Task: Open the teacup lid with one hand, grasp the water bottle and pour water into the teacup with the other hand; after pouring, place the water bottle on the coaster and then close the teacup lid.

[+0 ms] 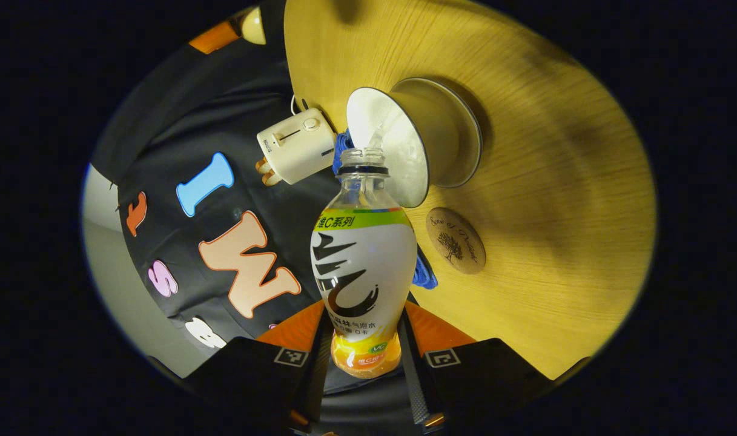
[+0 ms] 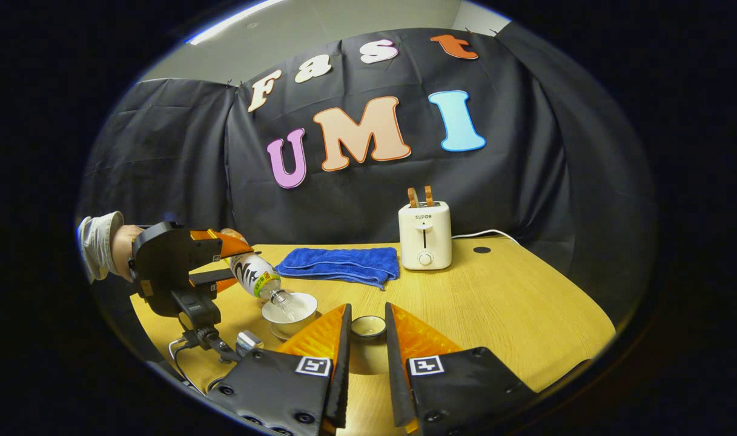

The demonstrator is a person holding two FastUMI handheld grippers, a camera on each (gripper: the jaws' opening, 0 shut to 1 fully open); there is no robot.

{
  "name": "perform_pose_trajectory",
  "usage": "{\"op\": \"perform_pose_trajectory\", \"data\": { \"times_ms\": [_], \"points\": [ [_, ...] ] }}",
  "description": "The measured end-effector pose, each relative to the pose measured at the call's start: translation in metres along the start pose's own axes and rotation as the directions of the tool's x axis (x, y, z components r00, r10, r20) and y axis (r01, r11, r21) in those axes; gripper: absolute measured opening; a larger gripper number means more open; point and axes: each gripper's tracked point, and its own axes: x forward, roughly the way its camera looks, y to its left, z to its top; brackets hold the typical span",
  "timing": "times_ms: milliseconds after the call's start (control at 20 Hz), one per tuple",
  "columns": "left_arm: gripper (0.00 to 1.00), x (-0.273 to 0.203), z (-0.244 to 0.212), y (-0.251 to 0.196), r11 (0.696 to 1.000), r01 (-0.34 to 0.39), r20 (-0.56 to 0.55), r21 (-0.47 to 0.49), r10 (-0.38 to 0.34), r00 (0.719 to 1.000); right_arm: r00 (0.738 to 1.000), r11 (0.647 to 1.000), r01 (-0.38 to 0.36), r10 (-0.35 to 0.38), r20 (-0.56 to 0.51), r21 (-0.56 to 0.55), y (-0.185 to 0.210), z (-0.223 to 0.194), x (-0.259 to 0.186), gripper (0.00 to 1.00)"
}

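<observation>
Your left gripper (image 1: pixel 363 345) has both fingers clamped on the clear plastic water bottle (image 1: pixel 363 266), tipped into the white teacup (image 1: pixel 398 145). Your right gripper (image 2: pixel 367 336) pinches the small round lid (image 2: pixel 368 326) above the wooden table (image 2: pixel 495 303).

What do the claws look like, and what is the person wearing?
Each claw has two orange fingers on black bodies with small square black-and-white markers. The left claw looks the same: orange, black, with markers. Farther off, its black housing trails a thin cable. The person wears a light grey sleeve.
</observation>
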Motion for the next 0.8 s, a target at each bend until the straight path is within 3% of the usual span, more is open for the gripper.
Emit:
{"op": "perform_pose_trajectory", "data": {
  "times_ms": [300,800],
  "points": [
    [0.55,-0.003,-0.001,0.002,0.999,-0.001,-0.018,0.049,0.002,1.000,1.000,1.000,0.001,-0.001,-0.008,-0.004,0.000,-0.003,0.002,0.32],
    [0.55,-0.004,0.000,0.012,0.991,-0.079,-0.001,0.110,0.080,0.997,1.000,0.999,0.014,-0.014,-0.010,-0.039,0.002,-0.006,0.002,0.31]
  ]
}}
